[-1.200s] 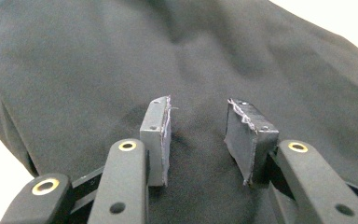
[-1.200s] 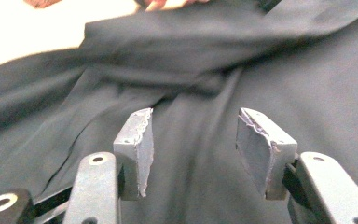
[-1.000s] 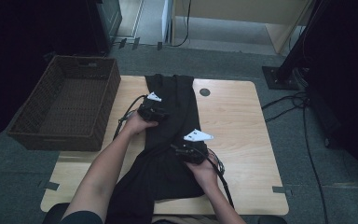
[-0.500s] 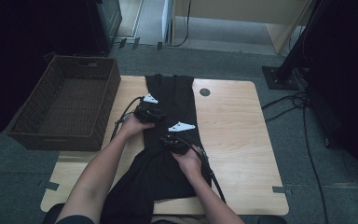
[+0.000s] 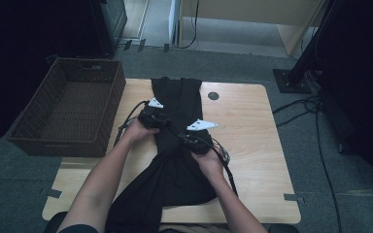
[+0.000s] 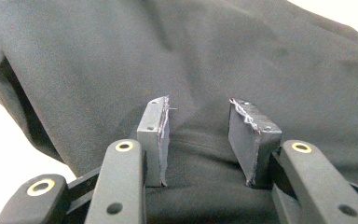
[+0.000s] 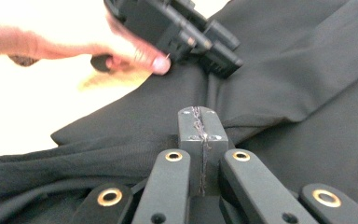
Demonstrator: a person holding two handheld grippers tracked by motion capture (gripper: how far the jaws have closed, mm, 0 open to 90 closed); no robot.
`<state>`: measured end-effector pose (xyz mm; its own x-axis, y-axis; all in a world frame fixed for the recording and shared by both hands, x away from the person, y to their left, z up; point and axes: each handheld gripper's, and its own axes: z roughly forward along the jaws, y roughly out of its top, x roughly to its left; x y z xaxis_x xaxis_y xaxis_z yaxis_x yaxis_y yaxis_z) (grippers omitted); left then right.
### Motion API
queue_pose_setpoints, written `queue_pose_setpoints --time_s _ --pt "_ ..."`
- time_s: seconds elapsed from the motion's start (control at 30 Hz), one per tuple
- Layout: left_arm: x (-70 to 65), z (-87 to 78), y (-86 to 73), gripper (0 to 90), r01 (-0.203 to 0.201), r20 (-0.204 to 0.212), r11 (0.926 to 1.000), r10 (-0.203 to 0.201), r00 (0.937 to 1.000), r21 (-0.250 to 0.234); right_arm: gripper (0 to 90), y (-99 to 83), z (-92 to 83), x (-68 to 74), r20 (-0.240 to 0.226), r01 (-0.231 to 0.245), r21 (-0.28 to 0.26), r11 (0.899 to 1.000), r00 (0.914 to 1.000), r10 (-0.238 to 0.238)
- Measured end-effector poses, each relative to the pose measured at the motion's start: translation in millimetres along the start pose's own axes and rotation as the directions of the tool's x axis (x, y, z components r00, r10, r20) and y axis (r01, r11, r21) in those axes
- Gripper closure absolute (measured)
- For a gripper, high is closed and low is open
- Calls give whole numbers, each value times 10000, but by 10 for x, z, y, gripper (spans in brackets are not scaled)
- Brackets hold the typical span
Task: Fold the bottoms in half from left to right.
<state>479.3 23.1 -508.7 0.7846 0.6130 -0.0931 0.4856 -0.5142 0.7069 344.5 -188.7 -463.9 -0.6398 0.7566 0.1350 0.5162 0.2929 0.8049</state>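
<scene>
black garment [image 5: 177, 145] is lying lengthwise down the wooden table [image 5: 252, 131], left gripper [image 6: 200, 135] sitting half-open on it, right gripper [image 7: 200, 126] pinched together, looks mid-fold, next needing a firm fabric pinch.

No lettering, label, brand mark, number or sign can be read in any of the views.
</scene>
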Motion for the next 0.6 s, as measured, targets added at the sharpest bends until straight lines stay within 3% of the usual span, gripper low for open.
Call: queue_pose_setpoints --time_s 0.13,0.2,0.27,0.33,0.37,0.47,0.6 --pt "-9 3 14 591 -51 32 9999 51 10000 118 900 53 -81 -79 139 37 -77 10000 9999 -35" --pt "-16 6 13 593 -10 -4 10000 10 10000 91 900 56 -75 -148 619 84 -65 9999 9981 -80" --pt "-23 5 20 593 -88 -75 9998 89 9999 163 897 21 -18 -238 1342 202 119 9997 9907 -216" --pt "-39 6 27 588 -224 -231 9994 230 9995 260 842 -50 58 -331 1499 -375 527 9979 9883 292" --pt "-48 9 28 586 -205 -269 9995 212 9994 249 754 -90 61 -347 1576 -504 528 9973 9866 415" --pt "-53 3 37 563 113 -182 9996 -108 9998 265 733 -188 -30 -340 1063 -815 100 9966 9911 800" --pt "-78 -54 36 562 436 278 9988 -442 9986 229 706 -304 -171 -215 623 -477 139 9988 9970 468"
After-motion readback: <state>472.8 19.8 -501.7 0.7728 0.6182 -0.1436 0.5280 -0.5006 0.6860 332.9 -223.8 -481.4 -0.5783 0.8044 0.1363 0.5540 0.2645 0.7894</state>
